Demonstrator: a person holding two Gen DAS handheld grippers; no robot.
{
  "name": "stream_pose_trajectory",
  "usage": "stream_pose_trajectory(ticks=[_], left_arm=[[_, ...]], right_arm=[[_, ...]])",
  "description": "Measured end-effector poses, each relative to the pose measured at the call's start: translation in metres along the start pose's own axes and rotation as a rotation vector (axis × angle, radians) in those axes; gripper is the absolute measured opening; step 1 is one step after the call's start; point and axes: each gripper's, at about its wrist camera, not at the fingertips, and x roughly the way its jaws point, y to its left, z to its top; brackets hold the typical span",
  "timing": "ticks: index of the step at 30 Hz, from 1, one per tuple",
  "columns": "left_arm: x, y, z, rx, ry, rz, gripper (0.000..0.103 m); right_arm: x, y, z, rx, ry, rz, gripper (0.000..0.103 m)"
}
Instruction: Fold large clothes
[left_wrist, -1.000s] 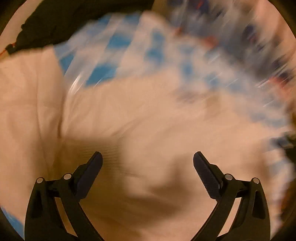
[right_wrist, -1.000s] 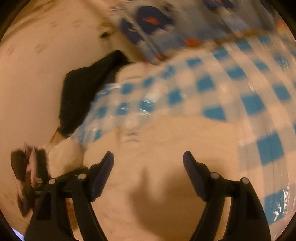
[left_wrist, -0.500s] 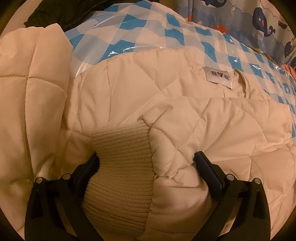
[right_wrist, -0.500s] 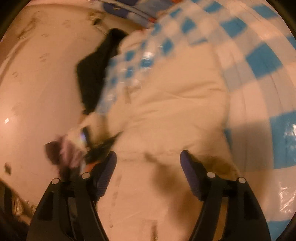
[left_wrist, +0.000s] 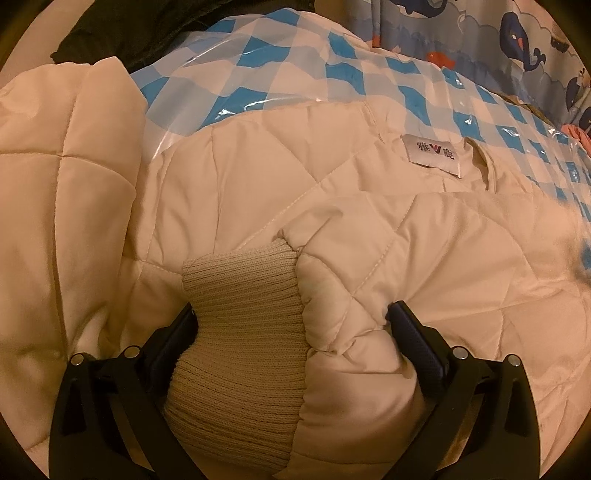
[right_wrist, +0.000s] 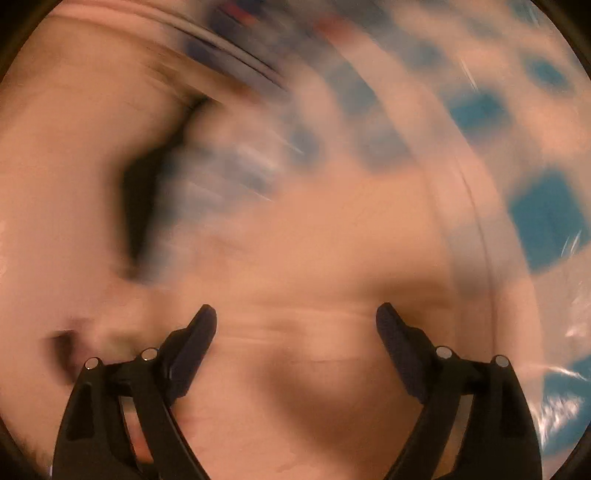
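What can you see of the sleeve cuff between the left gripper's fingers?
The cuff is a beige ribbed knit band, soft and stretchy by its look, sewn to the end of a cream quilted sleeve. It lies folded over the body of the jacket, pointing left, below the white neck label. It sits between the fingers of the left gripper; the left finger touches its edge, the other presses the puffy sleeve beside it.
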Motion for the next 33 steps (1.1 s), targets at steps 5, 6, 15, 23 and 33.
stream_pose_trajectory(ticks=[5,6,15,23,33], left_arm=[[-0.069,0.021,0.000,-0.035,-0.113,-0.126,0.096],[-0.093,0.030,-0.004,-0.046,-0.160,-0.140,0.096],[-0.243,0.172,0.049,-0.324,-0.362,-0.080,0.096],[-0.200,0.268,0.091,-0.624,-0.043,-0.216,0.096],[-0.152,0.273,0.088,-0.755,-0.058,-0.313,0.096]], right_arm=[[-0.010,0.013,-0.009,-0.096,-0.018,-0.067,0.084],[-0.020,0.019,-0.012,-0.102,-0.032,-0.081,0.084],[-0.034,0.070,-0.061,-0.214,-0.087,0.051,0.094],[-0.026,0.060,-0.066,-0.200,-0.086,0.072,0.094],[-0.027,0.062,-0.072,-0.227,-0.093,0.059,0.096]])
